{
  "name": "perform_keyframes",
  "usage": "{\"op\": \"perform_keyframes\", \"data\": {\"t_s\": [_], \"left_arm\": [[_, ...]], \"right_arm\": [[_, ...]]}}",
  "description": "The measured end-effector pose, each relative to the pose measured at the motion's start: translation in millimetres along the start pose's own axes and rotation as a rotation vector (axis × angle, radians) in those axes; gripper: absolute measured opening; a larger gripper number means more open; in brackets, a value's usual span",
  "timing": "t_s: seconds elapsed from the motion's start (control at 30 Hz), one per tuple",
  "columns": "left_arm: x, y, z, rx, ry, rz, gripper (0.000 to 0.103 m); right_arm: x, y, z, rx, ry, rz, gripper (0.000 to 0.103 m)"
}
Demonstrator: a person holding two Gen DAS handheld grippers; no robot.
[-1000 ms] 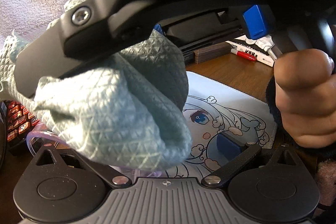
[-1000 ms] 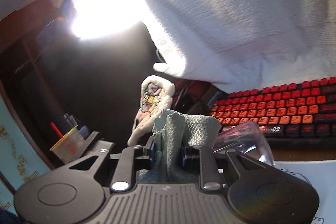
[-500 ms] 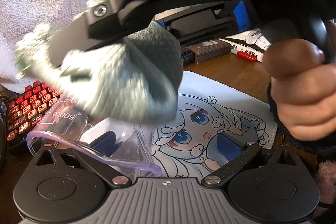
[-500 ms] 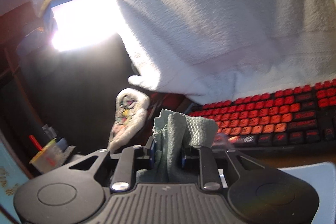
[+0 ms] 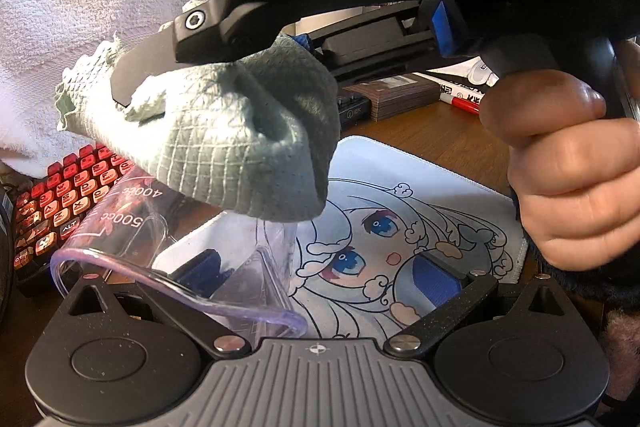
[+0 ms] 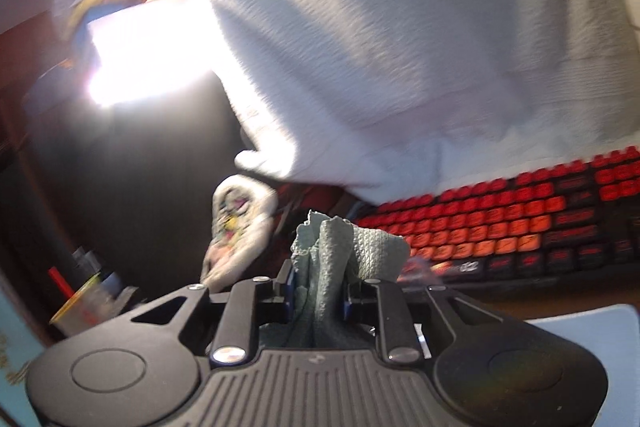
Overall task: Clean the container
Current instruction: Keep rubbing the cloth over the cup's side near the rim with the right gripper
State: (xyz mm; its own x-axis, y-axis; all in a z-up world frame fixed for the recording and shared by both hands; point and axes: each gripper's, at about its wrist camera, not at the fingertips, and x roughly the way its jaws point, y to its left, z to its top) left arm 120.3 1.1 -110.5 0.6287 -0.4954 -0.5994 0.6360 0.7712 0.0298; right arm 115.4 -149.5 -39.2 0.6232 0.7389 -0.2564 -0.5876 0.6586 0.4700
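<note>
Your right gripper (image 6: pixel 318 301) is clamped on a grey-green waffle cloth (image 6: pixel 340 267); both blue pads press the bunched fabric, which sticks up past the fingertips. In the left wrist view the same cloth (image 5: pixel 224 139) hangs from the right gripper (image 5: pixel 168 67) directly above the mouth of the container.

The container is a clear plastic measuring beaker (image 5: pixel 168 259) with printed marks reading 400cc and 500cc. It lies tilted, mouth toward the left camera, off the bench, over the near left part of the printed desk mat (image 5: pixel 420 195). The cloth's lower fold overlaps the beaker's upper rim; contact cannot be confirmed.

Your left gripper (image 5: pixel 316 275) has its fingers wide apart. The left blue pad (image 5: pixel 200 265) shows through the beaker wall; the right pad (image 5: pixel 434 281) stands clear of the beaker. A grip on the beaker cannot be told from these views.

Your right hand (image 5: pixel 572 187) wraps the right gripper's handle.

A red-keyed keyboard (image 6: pixel 520 223) sits along the bench's far edge behind the mat, partly under a white towel (image 6: pixel 400 47). A red marker (image 5: pixel 460 103) lies at the far right.
</note>
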Motion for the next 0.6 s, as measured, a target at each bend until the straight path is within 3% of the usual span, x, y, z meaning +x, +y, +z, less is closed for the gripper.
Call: {"op": "perform_keyframes", "data": {"t_s": [0.13, 0.4, 0.5, 0.6], "left_arm": [[1, -8, 0, 0.000, 0.000, 0.000, 0.103], [6, -11, 4, -0.001, 0.000, 0.000, 0.103], [7, -17, 4, -0.001, 0.000, 0.000, 0.103], [9, -22, 5, -0.001, 0.000, 0.000, 0.103]], "right_arm": [[1, -4, 0, 0.031, 0.008, 0.023, 0.020], [9, -9, -3, 0.082, 0.119, 0.214, 0.021], [7, -4, -3, 0.040, 0.103, 0.178, 0.018], [3, 3, -3, -0.016, 0.034, 0.063, 0.018]]}}
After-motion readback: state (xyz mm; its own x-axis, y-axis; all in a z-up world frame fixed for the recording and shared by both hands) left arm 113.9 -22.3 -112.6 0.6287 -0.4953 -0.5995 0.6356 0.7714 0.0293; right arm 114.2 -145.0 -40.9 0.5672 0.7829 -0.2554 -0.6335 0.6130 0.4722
